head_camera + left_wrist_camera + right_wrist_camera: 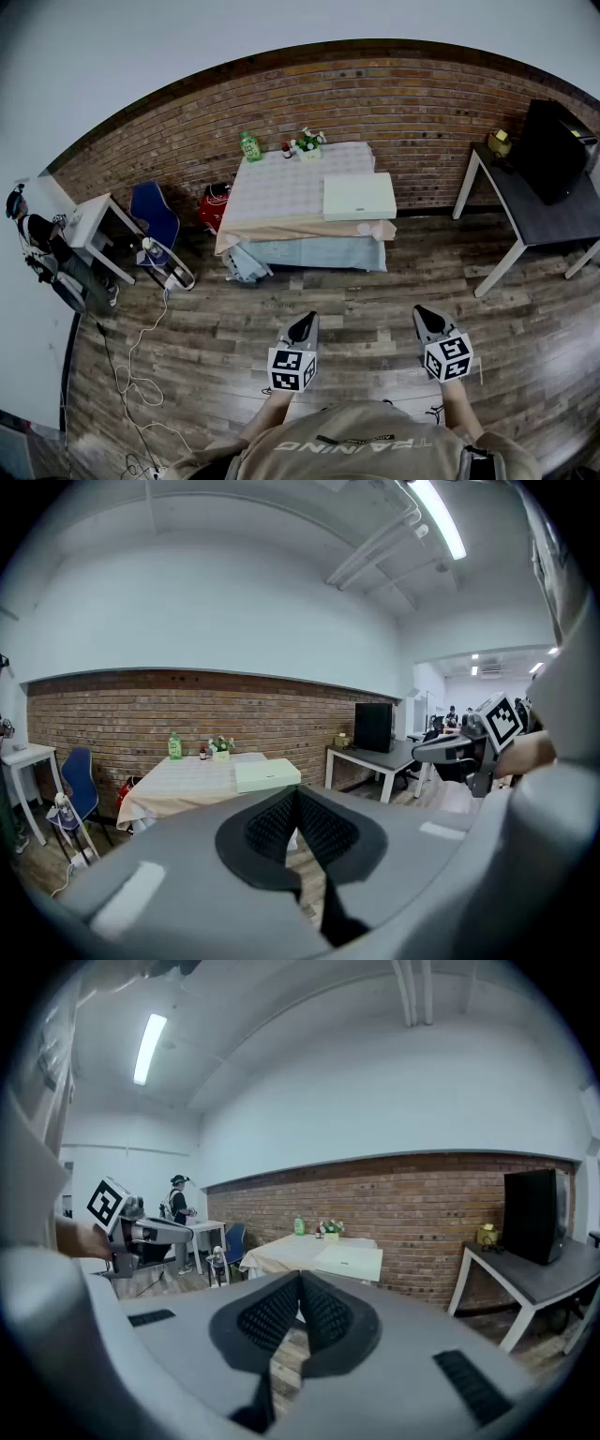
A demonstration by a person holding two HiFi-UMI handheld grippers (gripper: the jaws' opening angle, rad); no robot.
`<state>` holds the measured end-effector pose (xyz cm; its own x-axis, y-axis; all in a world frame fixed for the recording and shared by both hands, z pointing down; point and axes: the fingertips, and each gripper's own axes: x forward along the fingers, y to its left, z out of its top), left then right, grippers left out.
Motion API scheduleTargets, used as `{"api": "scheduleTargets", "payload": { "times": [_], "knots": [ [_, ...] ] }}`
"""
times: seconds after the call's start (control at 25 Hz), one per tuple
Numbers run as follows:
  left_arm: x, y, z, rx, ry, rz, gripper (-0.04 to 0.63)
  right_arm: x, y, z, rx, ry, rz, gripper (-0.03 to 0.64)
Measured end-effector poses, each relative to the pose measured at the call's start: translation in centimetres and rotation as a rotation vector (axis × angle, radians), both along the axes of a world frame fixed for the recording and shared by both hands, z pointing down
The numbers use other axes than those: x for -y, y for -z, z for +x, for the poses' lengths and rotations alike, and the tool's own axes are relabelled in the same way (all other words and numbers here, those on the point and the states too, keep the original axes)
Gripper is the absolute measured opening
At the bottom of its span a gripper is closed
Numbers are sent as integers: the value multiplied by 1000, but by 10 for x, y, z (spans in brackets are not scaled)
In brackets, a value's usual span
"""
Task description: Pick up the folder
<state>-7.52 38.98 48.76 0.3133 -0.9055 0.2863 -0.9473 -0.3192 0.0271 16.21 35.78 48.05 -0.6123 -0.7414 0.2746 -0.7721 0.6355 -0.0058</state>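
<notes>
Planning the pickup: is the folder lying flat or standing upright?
Lying flat. The folder rests broad side down on the table, at its near right corner in the head view; nothing props it up.

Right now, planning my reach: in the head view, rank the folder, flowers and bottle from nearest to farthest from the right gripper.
1. Folder, right side of the table.
2. Flowers, back edge, middle.
3. Bottle, back left corner.

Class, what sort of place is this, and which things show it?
Probably an office or workroom: a brick wall, a clothed table bearing a folder, and a desk beside it.
</notes>
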Motion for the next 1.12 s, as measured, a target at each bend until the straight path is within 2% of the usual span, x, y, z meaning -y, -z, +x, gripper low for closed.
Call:
{"api": "scheduleTargets", "payload": {
  "times": [0.12, 0.28, 0.48, 0.64, 0.8, 0.96, 1.04, 1.12],
  "knots": [
    [0, -18, -12, -2, -13, -14, 6, 1, -17, -9, -15, -19, -31, 9],
    [10, -35, -41, 28, -21, -44, 6, 10, -27, -46, -7, -9, -47, 10],
    [41, -44, -53, -16, -34, -46, 6, 28, -28, -71, -27, -7, -29, 11],
    [62, -57, -49, -64, -40, -82, 8, 53, -48, -68, -45, -30, -72, 11],
    [102, -72, -43, -98, -31, -127, 6, 106, -66, -49, -29, -66, -112, 12],
    [157, -66, -38, -81, 14, -153, 8, 177, -76, -24, 28, -87, -150, 11],
    [187, -60, -32, -98, 22, -169, 8, 219, -69, -13, 43, -89, -144, 11],
    [222, -51, -29, -85, 35, -159, 8, 262, -57, -10, 66, -69, -118, 12]
  ]
}}
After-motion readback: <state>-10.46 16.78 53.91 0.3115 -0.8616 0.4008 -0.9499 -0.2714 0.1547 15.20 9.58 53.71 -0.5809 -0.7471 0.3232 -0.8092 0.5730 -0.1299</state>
